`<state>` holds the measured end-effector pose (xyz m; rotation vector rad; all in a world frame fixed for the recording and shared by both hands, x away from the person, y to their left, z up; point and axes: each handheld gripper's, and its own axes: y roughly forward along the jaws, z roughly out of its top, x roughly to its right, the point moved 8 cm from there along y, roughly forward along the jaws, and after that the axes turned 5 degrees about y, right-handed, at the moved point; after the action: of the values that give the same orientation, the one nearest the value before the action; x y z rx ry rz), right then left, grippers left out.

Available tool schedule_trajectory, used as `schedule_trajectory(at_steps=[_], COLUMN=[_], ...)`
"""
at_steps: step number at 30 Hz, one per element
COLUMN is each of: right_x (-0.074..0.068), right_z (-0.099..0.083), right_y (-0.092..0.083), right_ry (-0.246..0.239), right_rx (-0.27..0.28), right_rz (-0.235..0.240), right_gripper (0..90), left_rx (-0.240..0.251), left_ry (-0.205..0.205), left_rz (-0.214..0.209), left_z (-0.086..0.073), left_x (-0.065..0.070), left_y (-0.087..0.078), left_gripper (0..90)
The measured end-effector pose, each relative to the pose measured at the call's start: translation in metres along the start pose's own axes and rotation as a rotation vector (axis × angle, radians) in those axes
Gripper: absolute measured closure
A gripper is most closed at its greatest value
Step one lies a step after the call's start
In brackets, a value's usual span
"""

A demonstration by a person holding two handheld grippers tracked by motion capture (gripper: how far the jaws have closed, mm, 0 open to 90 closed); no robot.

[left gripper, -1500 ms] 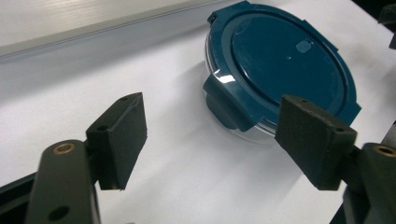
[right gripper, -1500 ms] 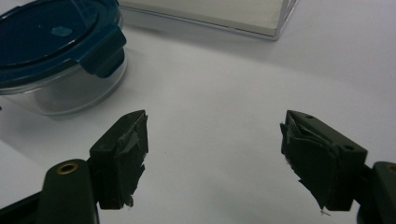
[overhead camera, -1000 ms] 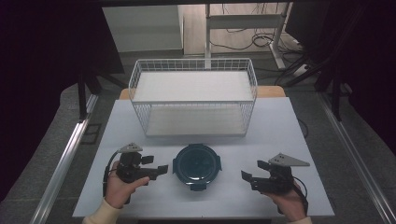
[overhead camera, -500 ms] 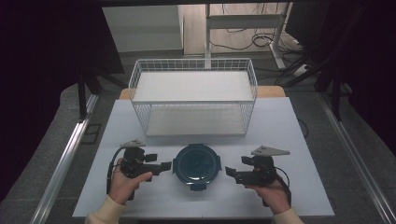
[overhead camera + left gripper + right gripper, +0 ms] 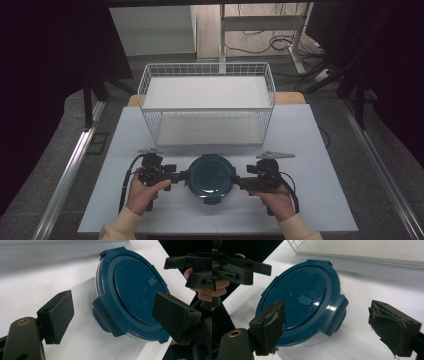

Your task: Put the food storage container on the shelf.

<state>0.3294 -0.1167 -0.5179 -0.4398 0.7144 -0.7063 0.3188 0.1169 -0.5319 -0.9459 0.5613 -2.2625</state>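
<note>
Though its blue lid [image 5: 210, 174] faces up, no writing is legible.

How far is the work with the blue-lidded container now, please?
Done: both tools are brought to the container, the left tool and the right tool at opposite side latches. In hand: each tool is open, its jaws either side of a latch, not yet closed. Left: all latches look shut, the lid is on, and the wire basket is empty.

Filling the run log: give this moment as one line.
left gripper: open, at container left clasp | right gripper: open, at right clasp | lid on | wire basket behind
</note>
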Motion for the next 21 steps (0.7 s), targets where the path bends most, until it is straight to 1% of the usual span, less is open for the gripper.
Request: schedule_trajectory(at_steps=[4, 6, 8, 10, 11, 13, 14, 15, 16, 18, 19, 21], right_x=[0.001, 0.0, -0.002, -0.003, -0.004, -0.005, -0.005, -0.006, -0.006, -0.006, -0.006, -0.006], right_z=[0.0, -0.001, -0.003, -0.006, -0.007, -0.009, -0.009, -0.01, -0.01, -0.012, -0.013, -0.014], right_y=[0.01, 0.016, 0.022, 0.027, 0.029, 0.033, 0.035, 0.036, 0.037, 0.04, 0.041, 0.043], right_ry=[0.053, 0.074, 0.086, 0.093, 0.097, 0.114, 0.123, 0.128, 0.134, 0.144, 0.151, 0.155], right_rx=[-0.013, -0.026, -0.04, -0.056, -0.062, -0.076, -0.082, -0.085, -0.091, -0.104, -0.109, -0.114], right_rz=[0.013, 0.025, 0.035, 0.042, 0.045, 0.057, 0.06, 0.062, 0.067, 0.07, 0.072, 0.071], right_gripper=[12.5, 12.0, 11.7, 11.2, 11.0, 10.8, 10.7, 10.7, 10.5, 10.4, 10.4, 10.2], left_rx=[-0.017, -0.027, -0.026, -0.025, -0.034, -0.04, -0.049, -0.053, -0.053, -0.061, -0.069, -0.083], left_ry=[-0.008, -0.019, -0.033, -0.071, -0.087, -0.088, -0.088, -0.096, -0.101, -0.138, -0.148, -0.147], left_rz=[-0.01, -0.023, -0.034, -0.076, -0.087, -0.069, -0.077, -0.094, -0.104, -0.146, -0.152, -0.144], left_z=[-0.001, -0.003, -0.004, -0.006, -0.008, -0.01, -0.011, -0.012, -0.012, -0.016, -0.018, -0.021], left_x=[-0.001, -0.002, -0.002, -0.001, -0.002, -0.003, -0.002, 0.0, 0.002, 0.004, 0.004, 0.003], left_y=[0.005, 0.008, 0.01, 0.012, 0.014, 0.016, 0.017, 0.018, 0.019, 0.022, 0.023, 0.026], left_gripper=[16.9, 16.3, 15.8, 15.9, 15.7, 15.6, 15.7, 15.8, 15.8, 16.1, 16.0, 16.2])
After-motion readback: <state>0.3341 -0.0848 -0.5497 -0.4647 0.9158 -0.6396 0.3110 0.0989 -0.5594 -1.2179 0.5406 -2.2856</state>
